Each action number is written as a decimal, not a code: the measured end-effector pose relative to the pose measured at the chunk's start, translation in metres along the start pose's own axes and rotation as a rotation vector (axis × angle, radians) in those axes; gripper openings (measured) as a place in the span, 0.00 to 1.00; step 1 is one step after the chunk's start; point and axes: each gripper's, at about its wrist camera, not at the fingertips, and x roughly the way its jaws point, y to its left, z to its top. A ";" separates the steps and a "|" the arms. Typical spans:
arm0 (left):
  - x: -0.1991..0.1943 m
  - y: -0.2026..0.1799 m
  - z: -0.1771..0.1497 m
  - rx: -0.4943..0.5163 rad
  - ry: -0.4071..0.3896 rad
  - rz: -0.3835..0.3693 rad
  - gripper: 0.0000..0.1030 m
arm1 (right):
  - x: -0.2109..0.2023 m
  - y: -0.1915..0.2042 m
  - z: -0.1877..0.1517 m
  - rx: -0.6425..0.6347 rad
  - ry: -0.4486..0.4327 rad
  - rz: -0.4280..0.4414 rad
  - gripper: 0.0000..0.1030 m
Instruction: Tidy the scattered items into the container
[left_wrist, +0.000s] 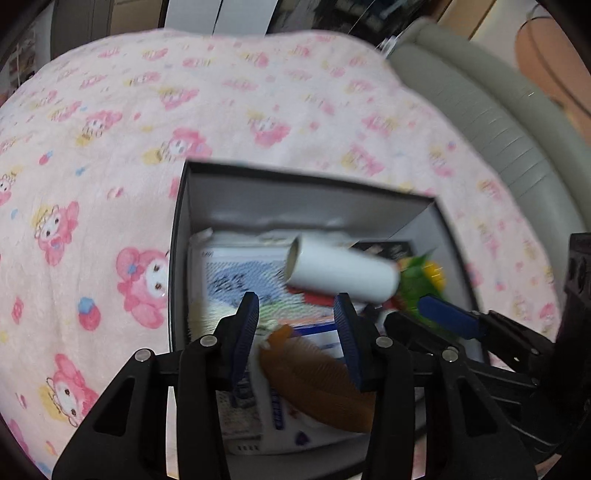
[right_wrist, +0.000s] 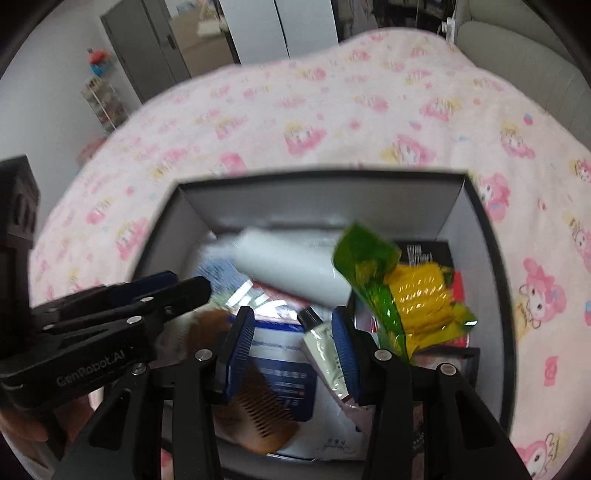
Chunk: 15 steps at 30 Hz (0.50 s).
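Scattered items, gathered: the white roll (left_wrist: 341, 271), brown comb (right_wrist: 255, 410), corn packet (right_wrist: 417, 295), tube (right_wrist: 325, 350) and printed packs lie inside the open box (right_wrist: 491, 258) on the pink blanket (left_wrist: 110, 184). Left gripper (left_wrist: 299, 332) and right gripper (right_wrist: 293, 339) hover above it, jaws spread, holding nothing. No loose item shows on the visible blanket; the tidying appears complete or nearly so.

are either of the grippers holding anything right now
No. The left gripper and right gripper are both open and empty over the box.
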 end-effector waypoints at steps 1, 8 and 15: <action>-0.007 -0.003 0.001 0.007 -0.019 0.001 0.46 | -0.008 0.001 0.000 -0.004 -0.015 0.001 0.38; -0.063 -0.029 0.018 0.079 -0.196 0.074 0.83 | -0.058 0.010 0.011 -0.008 -0.085 -0.033 0.52; -0.115 -0.040 0.028 0.102 -0.297 0.111 0.99 | -0.096 0.020 0.025 -0.016 -0.173 -0.058 0.80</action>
